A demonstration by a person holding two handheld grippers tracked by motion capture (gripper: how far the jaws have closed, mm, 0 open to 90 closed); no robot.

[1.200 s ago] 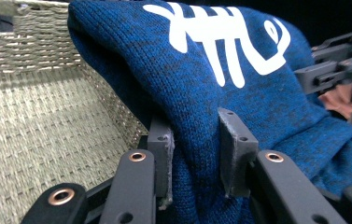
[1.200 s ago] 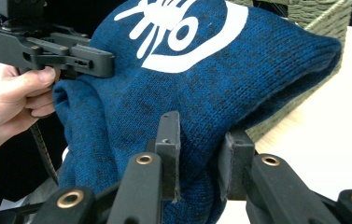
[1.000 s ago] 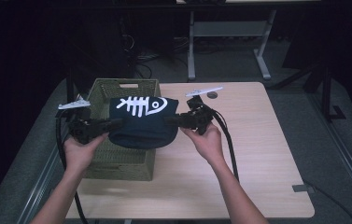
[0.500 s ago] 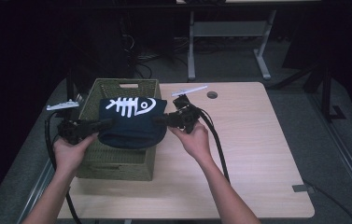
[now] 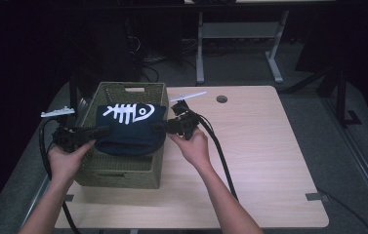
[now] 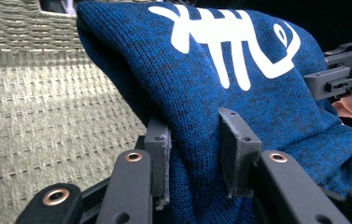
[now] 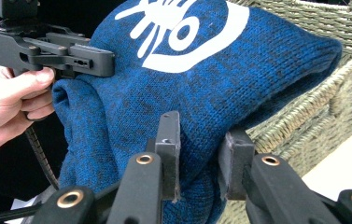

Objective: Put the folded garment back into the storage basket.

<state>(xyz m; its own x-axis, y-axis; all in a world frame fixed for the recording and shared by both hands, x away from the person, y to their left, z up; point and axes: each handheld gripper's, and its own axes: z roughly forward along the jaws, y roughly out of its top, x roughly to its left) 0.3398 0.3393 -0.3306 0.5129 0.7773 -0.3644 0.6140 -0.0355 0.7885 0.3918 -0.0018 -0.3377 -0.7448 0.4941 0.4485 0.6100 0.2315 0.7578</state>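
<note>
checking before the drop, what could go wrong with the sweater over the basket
The left gripper pinches just a fold at one end of the sweater; if it lets go before the right gripper, the cloth may swing and drape over the basket rim. The sweater spans nearly the basket's width, so an end might catch on the wall instead of settling inside.

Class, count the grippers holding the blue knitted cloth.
2: the left gripper pinches the cloth at its left edge, the right gripper at its right edge, over the basket.
</note>
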